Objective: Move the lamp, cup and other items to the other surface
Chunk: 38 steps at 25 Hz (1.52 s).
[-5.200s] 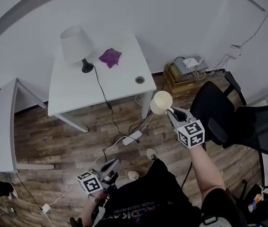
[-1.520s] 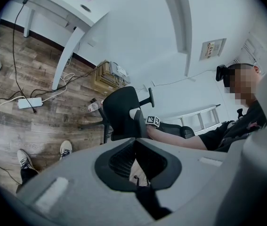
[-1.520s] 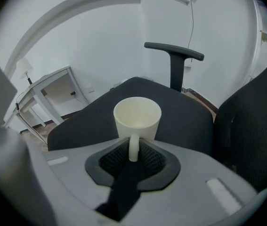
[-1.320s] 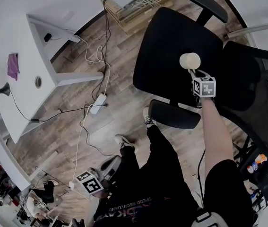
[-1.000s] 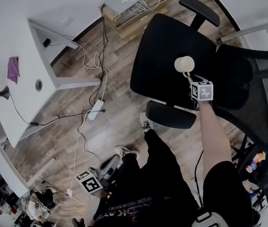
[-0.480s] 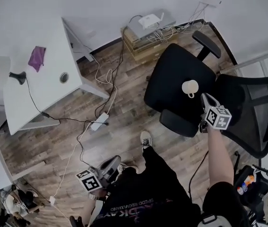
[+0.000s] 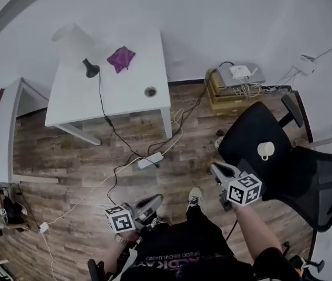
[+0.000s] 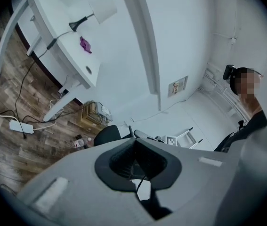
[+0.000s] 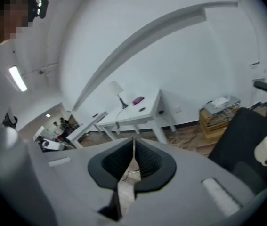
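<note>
Cup point(image 7: 265, 150) got dropped off, sits on the chair point(image 7: 245, 134) seat now; right gripper point(image 7: 216, 170) beside it, pinched closed, empty, left gripper point(image 7: 156, 200) too.

Wood-plank floor point(image 7: 66, 157), smooth white table point(image 7: 133, 107)

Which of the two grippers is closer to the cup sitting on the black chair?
Right. The right gripper sits just lower left of the cup in the head view, at the chair edge; the left gripper is farther left, over the floor.
</note>
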Tool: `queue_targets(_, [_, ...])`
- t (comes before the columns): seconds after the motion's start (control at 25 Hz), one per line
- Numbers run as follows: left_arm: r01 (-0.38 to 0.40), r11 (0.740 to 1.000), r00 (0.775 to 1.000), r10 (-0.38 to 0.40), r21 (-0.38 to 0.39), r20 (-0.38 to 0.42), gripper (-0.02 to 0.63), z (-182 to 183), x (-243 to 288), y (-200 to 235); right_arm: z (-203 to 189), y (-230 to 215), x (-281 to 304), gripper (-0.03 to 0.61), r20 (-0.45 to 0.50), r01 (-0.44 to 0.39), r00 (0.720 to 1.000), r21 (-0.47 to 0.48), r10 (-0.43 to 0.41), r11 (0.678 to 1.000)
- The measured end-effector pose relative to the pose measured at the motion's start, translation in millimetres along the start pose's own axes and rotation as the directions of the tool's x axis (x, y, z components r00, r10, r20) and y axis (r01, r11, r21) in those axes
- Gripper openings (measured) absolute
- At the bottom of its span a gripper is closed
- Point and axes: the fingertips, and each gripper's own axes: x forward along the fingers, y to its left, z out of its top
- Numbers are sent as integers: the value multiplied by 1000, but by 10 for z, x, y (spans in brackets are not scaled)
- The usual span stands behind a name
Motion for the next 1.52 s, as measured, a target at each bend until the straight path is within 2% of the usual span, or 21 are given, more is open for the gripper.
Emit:
queue_targets(0.12, [-7, 1000, 998, 6, 11, 68, -2, 109, -338, 3, -237, 1013, 303, 15, -70, -189, 980, -28, 187, 982])
queue_targets(0.24, [-14, 1000, 992, 11, 22, 127, -2, 206, -672, 5, -395, 1855, 451, 12, -110, -341, 935, -26, 336, 940])
queue_targets(0.36, [-27, 999, 984, 22, 26, 179, -3, 262, -991, 24, -539, 2441, 537, 5, -145, -440, 890, -20, 432, 898])
queue_targets(0.48, [-32, 999, 973, 27, 18, 229, -3, 255, -1263, 52, -755, 2809, 603, 5, -212, -502, 850, -48, 482, 864])
queue_targets(0.6, [-33, 999, 963, 29, 12, 266, -3, 268, -1517, 90, -866, 3067, 686, 3, -245, -537, 826, -68, 508, 841])
queue_targets(0.84, [-38, 999, 958, 31, 20, 284, -3, 310, -1879, 138, -963, 3467, 814, 3, -256, -569, 809, -112, 530, 815])
queue_targets(1.28, [-18, 997, 964, -2, 74, 267, -2, 258, -2136, 108, -1102, 3734, 864, 3, -250, -567, 812, -125, 527, 814])
queue_targets(1.52, [-20, 998, 957, 1, 60, 290, -3, 187, -2241, 90, -1168, 3802, 791, 3, -251, -563, 816, -147, 520, 813])
